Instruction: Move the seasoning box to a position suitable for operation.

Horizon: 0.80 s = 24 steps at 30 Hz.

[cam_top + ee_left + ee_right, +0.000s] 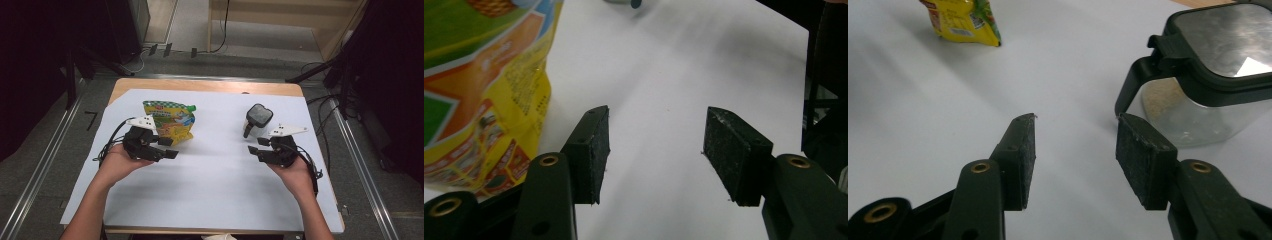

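left gripper (169, 148): I'm seeing it left of centre in the high view, jaws standing wide and gripping nothing. In its own view (654, 150) bare paper is showing between the pads.
right gripper (254, 145): sitting right of centre in the high view, jaws spread wide and empty. In its own view (1075, 155) the gap is pointing at paper just left of the jar.
pouch (168, 120): lying in the upper left part of the sheet in the high view, green top, yellow lower half. It's sitting just beyond the left gripper. In the left gripper view it's running down the left edge (479, 90), just beside the left jaw; I can't tell if they're touching. It's also showing at the top left of the right gripper view (962, 21).
jar (258, 120): standing upper right of centre in the high view, clear body, black lid with a shiny top, handle on its near left side. In the right gripper view it's sitting at upper right (1208, 75), near the right jaw, apart from it.
sheet (210, 185): white, covering most of the table (200, 85).
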Motion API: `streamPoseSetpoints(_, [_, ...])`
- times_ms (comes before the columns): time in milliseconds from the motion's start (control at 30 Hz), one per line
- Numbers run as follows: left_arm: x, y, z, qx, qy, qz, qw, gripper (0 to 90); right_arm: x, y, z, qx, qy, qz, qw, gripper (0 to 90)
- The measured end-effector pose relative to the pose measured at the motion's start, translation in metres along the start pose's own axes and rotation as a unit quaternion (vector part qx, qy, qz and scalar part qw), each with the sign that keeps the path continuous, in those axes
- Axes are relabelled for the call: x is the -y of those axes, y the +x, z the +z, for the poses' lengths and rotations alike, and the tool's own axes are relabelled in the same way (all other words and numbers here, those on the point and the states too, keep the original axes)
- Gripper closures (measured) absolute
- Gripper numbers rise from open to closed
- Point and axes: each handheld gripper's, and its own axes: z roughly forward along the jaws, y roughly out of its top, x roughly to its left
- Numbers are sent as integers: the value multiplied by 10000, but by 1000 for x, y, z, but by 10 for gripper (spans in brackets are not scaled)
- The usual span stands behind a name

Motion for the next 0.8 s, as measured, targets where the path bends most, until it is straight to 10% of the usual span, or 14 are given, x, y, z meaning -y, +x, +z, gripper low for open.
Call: streamPoseSetpoints(800, [-10, -3, 13, 180, -40, -1, 9998, 444, 5, 3, 6, -152, -58, -52, 9999, 521])
